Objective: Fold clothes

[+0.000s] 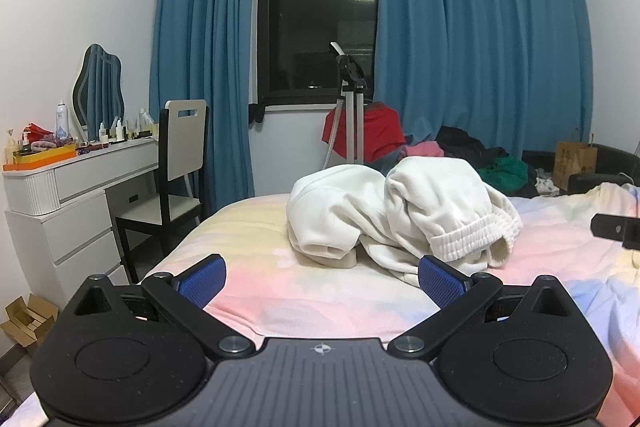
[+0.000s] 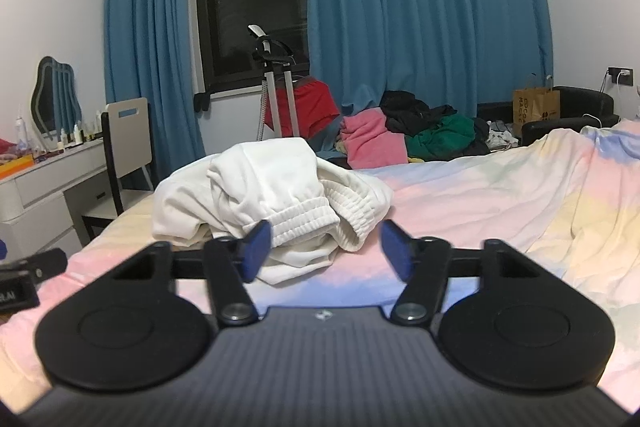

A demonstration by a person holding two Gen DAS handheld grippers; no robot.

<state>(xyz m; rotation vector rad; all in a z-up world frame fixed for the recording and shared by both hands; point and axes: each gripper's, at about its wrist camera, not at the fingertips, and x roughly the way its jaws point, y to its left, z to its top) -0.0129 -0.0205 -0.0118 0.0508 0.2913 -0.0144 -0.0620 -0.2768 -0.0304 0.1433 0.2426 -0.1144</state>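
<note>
**Left wrist view: white pants bunched on bed**

White pants lie crumpled on the bed. Left claw and right claw both wide, empty, low nearby. Best grip: elastic waistband, then spread flat.

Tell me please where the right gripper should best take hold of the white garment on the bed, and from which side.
Probably the ribbed elastic band of the white garment. It faces the right gripper, whose jaws are open, and its thick gathered edge sticks out from the crumpled pile, so one layer is easy to pinch. Come from the near side, low over the bed, straight ahead.
</note>
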